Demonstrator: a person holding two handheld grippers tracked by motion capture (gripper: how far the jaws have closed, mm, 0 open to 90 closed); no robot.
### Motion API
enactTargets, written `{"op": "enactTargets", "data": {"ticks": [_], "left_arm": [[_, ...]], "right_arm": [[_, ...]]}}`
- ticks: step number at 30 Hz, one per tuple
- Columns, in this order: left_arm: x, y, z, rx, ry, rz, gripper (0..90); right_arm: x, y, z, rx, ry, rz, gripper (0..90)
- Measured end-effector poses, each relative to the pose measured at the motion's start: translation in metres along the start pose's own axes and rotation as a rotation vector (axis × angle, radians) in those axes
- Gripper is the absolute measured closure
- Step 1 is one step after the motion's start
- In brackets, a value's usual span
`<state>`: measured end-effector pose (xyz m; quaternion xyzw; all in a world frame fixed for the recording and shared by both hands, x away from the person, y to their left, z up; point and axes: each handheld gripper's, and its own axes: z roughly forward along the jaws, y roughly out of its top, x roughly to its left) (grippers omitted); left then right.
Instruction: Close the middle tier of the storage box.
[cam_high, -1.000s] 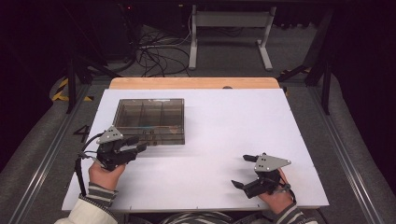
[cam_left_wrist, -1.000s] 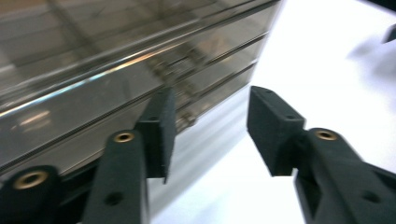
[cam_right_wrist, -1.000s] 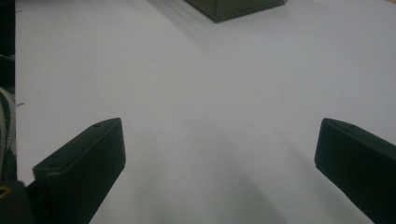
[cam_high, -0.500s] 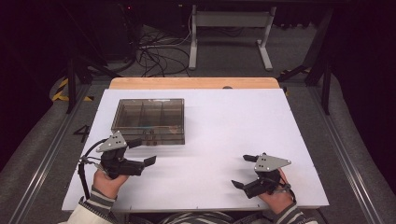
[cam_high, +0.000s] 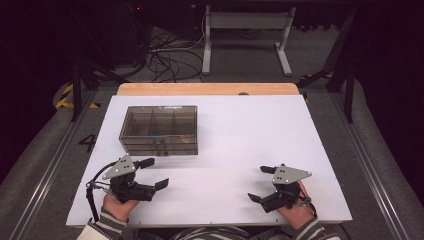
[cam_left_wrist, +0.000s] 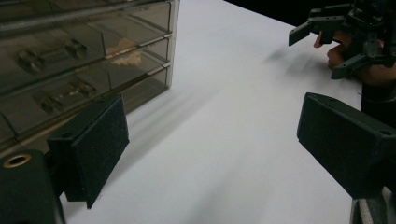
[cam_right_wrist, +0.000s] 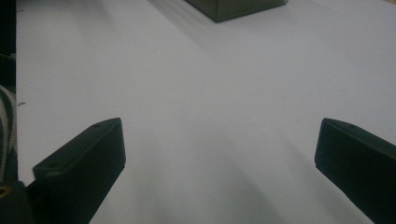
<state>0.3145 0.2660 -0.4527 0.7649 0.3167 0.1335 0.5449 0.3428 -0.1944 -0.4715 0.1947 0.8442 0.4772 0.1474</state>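
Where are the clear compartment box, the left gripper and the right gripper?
clear compartment box (cam_high: 159, 131), high view, on its lid
left gripper (cam_high: 153, 173), high view, midway between its open fingertips
right gripper (cam_high: 260, 183), high view, midway between its open fingertips

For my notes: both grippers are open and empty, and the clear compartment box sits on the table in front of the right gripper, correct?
Not quite: in the high view the compartment box sits ahead of the left gripper, not the right gripper. Both are open and empty.
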Motion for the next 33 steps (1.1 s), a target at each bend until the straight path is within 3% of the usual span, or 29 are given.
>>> {"op": "enactTargets", "data": {"ticks": [5, 12, 25, 33], "left_arm": [[0.005, -0.012, 0.004, 0.029, 0.022, -0.042, 9.7], [0.000, -0.014, 0.010, 0.079, 0.053, 0.045, 9.3], [-0.003, -0.013, 0.011, 0.088, 0.064, 0.052, 8.9], [-0.005, -0.011, 0.012, 0.098, 0.105, 0.103, 8.1]], "right_arm": [[0.000, 0.000, 0.000, -0.001, 0.002, 0.000, 2.3], [0.000, 0.000, 0.000, 0.000, 0.004, 0.000, 2.3], [0.000, 0.000, 0.000, 0.000, 0.005, 0.000, 2.3], [0.000, 0.000, 0.000, -0.001, 0.004, -0.001, 2.3]]}}
